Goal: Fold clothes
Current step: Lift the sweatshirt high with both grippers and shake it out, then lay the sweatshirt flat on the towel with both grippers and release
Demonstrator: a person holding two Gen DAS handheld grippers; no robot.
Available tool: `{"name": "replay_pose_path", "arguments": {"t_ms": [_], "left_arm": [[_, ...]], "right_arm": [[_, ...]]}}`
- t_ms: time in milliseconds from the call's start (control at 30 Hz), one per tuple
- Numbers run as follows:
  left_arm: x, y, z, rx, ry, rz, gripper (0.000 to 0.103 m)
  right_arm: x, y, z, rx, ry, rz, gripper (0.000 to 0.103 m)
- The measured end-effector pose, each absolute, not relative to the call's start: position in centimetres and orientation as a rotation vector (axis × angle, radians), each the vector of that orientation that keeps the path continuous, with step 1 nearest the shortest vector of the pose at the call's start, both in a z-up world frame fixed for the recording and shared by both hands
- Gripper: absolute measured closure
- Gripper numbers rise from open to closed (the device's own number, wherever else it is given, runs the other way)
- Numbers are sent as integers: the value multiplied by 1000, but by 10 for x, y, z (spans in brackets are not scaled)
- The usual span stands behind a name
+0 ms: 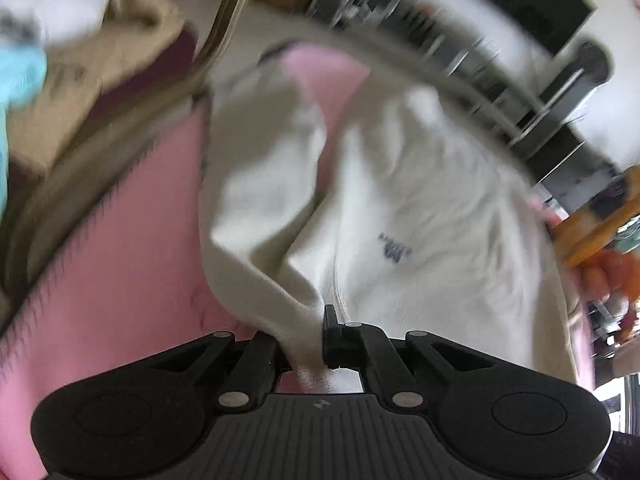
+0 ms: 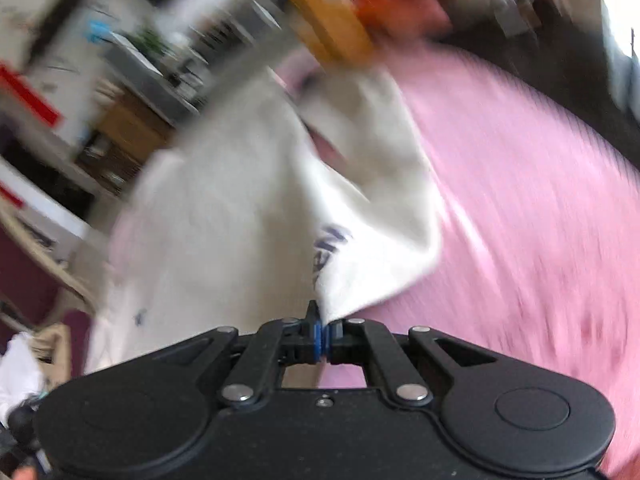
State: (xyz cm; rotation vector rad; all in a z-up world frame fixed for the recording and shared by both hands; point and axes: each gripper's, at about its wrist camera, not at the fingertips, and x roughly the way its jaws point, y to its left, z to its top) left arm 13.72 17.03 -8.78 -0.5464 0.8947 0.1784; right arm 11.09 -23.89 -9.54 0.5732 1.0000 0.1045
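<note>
While your left gripper [image 1: 308,344] and right gripper [image 2: 323,338] each pinch an edge of the white shirt [image 1: 420,216], it hangs soft and light. Hold it by the hem corners, because loose cloth sags over the pink sheet [image 2: 520,184].

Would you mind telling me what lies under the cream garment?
A pink sheet shows beneath and around the cream garment, which the left gripper and right gripper both pinch. Anything directly under the cloth is covered.

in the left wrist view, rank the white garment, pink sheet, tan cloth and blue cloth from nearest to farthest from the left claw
1. White garment: pinched in the left claw.
2. Pink sheet: under it, lower left.
3. Tan cloth: upper left, past the sheet.
4. Blue cloth: far left edge, about level with the tan; too close to call.
</note>
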Motion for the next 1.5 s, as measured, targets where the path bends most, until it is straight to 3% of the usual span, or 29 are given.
{"name": "replay_pose_path", "arguments": {"t_ms": [267, 633, 767, 900, 967, 1067, 1100, 1133, 1167, 1300, 1500], "left_arm": [[147, 176, -64, -554, 849, 153, 102], [77, 168, 29, -551, 695, 83, 102], [69, 157, -1, -460, 776, 142, 102], [78, 152, -62, -427, 948, 213, 101], [82, 150, -82, -379, 1021, 272, 90], [77, 152, -73, -371, 1007, 282, 81], [72, 152, -70, -378, 1001, 277, 78], [67, 152, -67, -386, 995, 271, 69], [61, 151, -66, -397, 992, 263, 65], [36, 143, -86, -494, 1054, 186, 64], [37, 130, -92, -489, 1006, 147, 63]], "right_arm": [[102, -216, -68, 416, 954, 122, 101], [89, -232, 21, 423, 779, 207, 101], [74, -227, 3, 387, 817, 212, 101], [75, -222, -60, 369, 952, 157, 101], [78, -224, -83, 357, 1011, 149, 101], [80, -231, -104, 372, 1079, 154, 92], [78, -236, -100, 403, 1071, 171, 83], [76, -241, -97, 426, 1057, 184, 70], [73, -244, -96, 443, 1049, 193, 66], [66, -254, -105, 535, 1090, 225, 64], [64, -248, -116, 660, 1128, 325, 64]]}}
